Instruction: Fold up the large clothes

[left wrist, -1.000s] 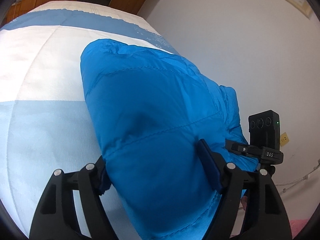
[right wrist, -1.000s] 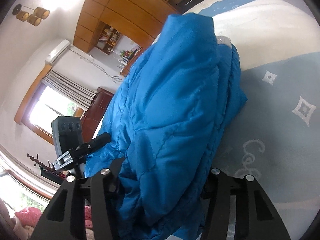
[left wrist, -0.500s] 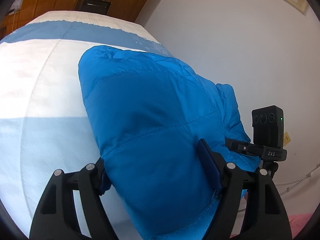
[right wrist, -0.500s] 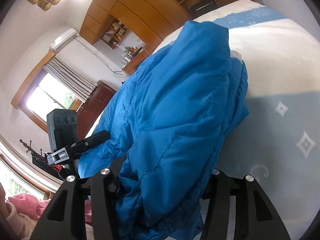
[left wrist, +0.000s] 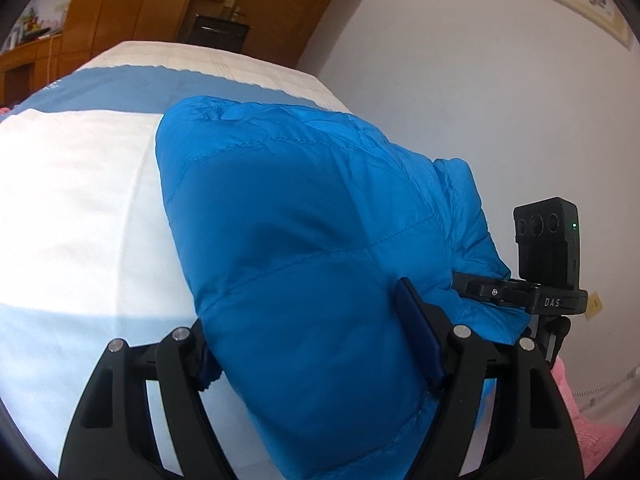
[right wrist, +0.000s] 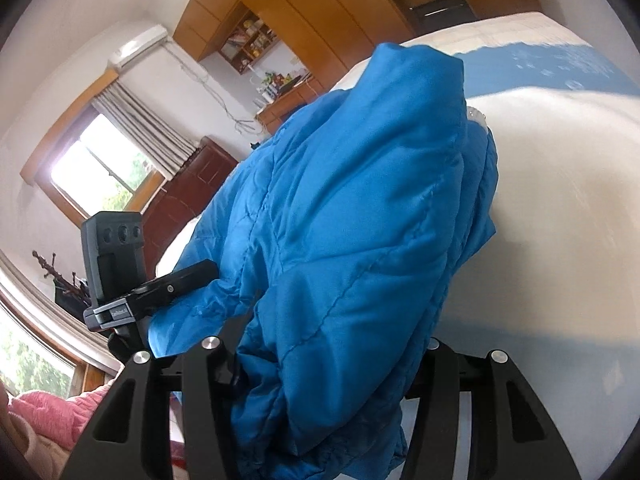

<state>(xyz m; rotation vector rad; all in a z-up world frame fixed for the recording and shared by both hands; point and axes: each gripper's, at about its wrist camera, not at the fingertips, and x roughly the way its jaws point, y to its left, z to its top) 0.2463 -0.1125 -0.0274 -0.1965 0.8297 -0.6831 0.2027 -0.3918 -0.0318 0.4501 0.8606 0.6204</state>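
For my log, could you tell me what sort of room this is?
Most likely a bedroom: a bed with a blue-and-white cover, a wooden wardrobe, and a curtained window.

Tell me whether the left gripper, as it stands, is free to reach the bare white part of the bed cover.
Probably not: the left gripper is shut on the blue jacket, whose bulk fills its jaws. The bed cover lies open beside it.

We're in a home bedroom: a bed (left wrist: 80, 208) with a white-and-blue quilted cover fills the view, a wooden wardrobe wall (right wrist: 320, 12) with a cluttered open shelf (right wrist: 250, 42) behind it, an air conditioner (right wrist: 138, 46) above a curtained window (right wrist: 100, 168), and a dark wooden cabinet (right wrist: 188, 196) alongside.
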